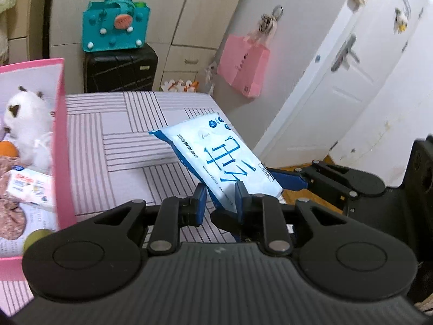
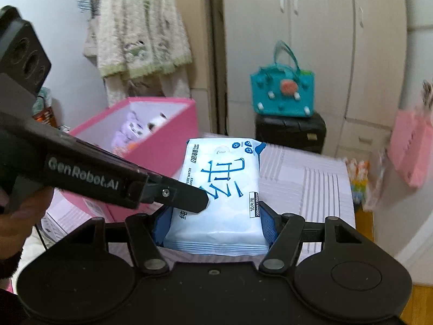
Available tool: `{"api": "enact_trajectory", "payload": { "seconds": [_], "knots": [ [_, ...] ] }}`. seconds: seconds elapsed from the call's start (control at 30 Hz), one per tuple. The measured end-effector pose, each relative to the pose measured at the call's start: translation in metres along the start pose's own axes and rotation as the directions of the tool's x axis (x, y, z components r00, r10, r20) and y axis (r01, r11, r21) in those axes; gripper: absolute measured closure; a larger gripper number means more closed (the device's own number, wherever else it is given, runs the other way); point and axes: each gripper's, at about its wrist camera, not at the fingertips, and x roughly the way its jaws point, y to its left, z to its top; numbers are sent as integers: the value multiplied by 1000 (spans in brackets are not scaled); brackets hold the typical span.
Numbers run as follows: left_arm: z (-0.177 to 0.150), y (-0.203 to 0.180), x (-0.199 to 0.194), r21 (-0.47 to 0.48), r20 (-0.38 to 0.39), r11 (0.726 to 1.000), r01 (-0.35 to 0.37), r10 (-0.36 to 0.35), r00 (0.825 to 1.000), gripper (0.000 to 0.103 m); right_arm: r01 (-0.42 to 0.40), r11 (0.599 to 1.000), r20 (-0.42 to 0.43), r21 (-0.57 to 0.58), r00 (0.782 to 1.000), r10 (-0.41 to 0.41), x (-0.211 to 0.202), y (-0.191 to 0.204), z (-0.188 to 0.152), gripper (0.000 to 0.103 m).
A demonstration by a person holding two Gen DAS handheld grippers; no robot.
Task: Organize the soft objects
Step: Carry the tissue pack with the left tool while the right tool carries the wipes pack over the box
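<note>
The right claw point(image 2: 215, 224) is clenched on the near end of a pack of wet wipes point(image 2: 220, 189), its blue fingers point(image 2: 268, 223) pressed against the two long sides of the pack. The pack is held off the striped tabletop point(image 2: 305, 181) and points away from the claw, tilted upward, printed face up. The left claw point(image 1: 218, 199) comes in from the right claw's left side and closes on the same pack at its near left corner: in the left wrist view one blue pad sits on each face of that corner, with the corner squeezed between them. So both claws grip the pack at once.

Beyond the left claw, to its left, stands a pink box point(image 1: 61, 135) on the tabletop, open at the top. Inside it lie a white plush cat point(image 1: 27, 119), a small pack of tissues point(image 1: 29, 187) and other soft things that are too cut off to name. From the right claw the same box sits ahead and to the left, past the left claw's black body.

Farther ahead of both claws, past the tabletop's far edge, a teal felt handbag point(image 1: 116, 27) rests on a black suitcase point(image 1: 120, 67). To its right a pink paper bag point(image 1: 243, 65) hangs on a white cabinet. A fluffy cream cardigan point(image 2: 138, 27) hangs high to the left of the right claw.
</note>
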Motion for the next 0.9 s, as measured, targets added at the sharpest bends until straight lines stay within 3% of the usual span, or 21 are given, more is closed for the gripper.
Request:
{"api": "enact_trajectory", "payload": {
  "seconds": [0.1, 0.27, 0.4, 0.57, 0.77, 0.9],
  "knots": [
    [3, 10, -20, -26, 34, 1000, 2, -1, 999, 82, -27, 999, 43, -22, 999, 28, 2, 12, 13, 33],
    [12, 22, -53, -14, 125, 997, -74, 75, 989, 82, -92, 991, 73, -97, 992, 99, 13, 35, 45, 33],
    [20, 39, -79, -38, 171, 991, -128, 133, 976, 82, -193, 972, 45, -137, 979, 201, 31, 51, 73, 33],
    [29, 75, -108, -116, 153, 979, -166, 182, 971, 82, -305, 938, -30, -166, 952, 305, 62, 75, 98, 33],
    [32, 117, -116, -198, 85, 950, -240, 261, 962, 82, -436, 884, -145, -169, 898, 415, 108, 99, 107, 33],
    [24, 141, -119, -228, 31, 939, -257, 271, 962, 82, -539, 829, -231, -149, 834, 501, 131, 103, 105, 33]
  ]
}}
